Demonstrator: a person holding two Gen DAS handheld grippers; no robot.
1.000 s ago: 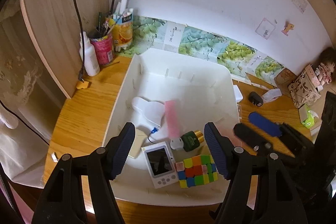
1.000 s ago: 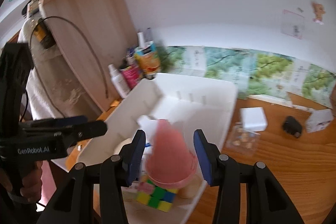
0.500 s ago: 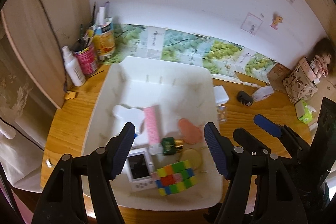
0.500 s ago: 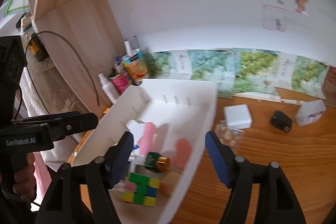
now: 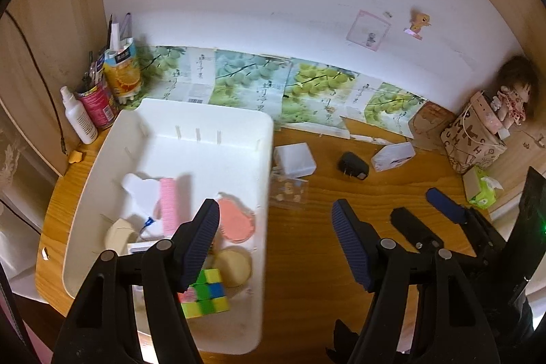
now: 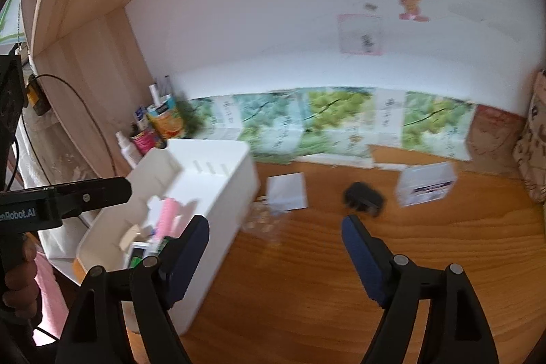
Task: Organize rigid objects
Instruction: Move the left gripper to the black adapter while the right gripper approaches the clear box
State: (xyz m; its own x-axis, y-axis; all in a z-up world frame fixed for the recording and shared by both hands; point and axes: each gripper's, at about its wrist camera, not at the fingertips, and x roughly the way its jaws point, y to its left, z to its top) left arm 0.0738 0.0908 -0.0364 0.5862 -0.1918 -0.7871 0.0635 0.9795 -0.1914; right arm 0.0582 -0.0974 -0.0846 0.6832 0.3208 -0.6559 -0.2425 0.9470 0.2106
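A white bin (image 5: 267,156) stands on the left of the wooden desk. It holds a colour cube (image 5: 204,294), a pink oval piece (image 5: 235,220), a pink bar (image 5: 168,207), a round cream case (image 5: 232,265) and a white bear-shaped piece (image 5: 140,190). On the desk to its right lie a white charger block (image 5: 295,159), a clear little box (image 5: 288,191), a black plug (image 5: 353,166) and a small white box (image 5: 392,156). My left gripper (image 5: 273,210) is open over the bin's right rim, with nothing held. My right gripper (image 6: 274,224) hangs above bare desk, its jaws opening and nothing between them.
Pen cups (image 5: 116,81) and a white spray bottle (image 5: 79,116) crowd the back left corner by a wooden side panel. A patterned bag (image 5: 472,139), a doll (image 5: 515,87) and a tissue pack (image 5: 483,190) stand at the right. A hand (image 6: 17,282) holds the left gripper's handle.
The right gripper let the pink oval piece go into the bin and its jaws spread wide. Both grippers have shifted right, from over the bin towards the desk.
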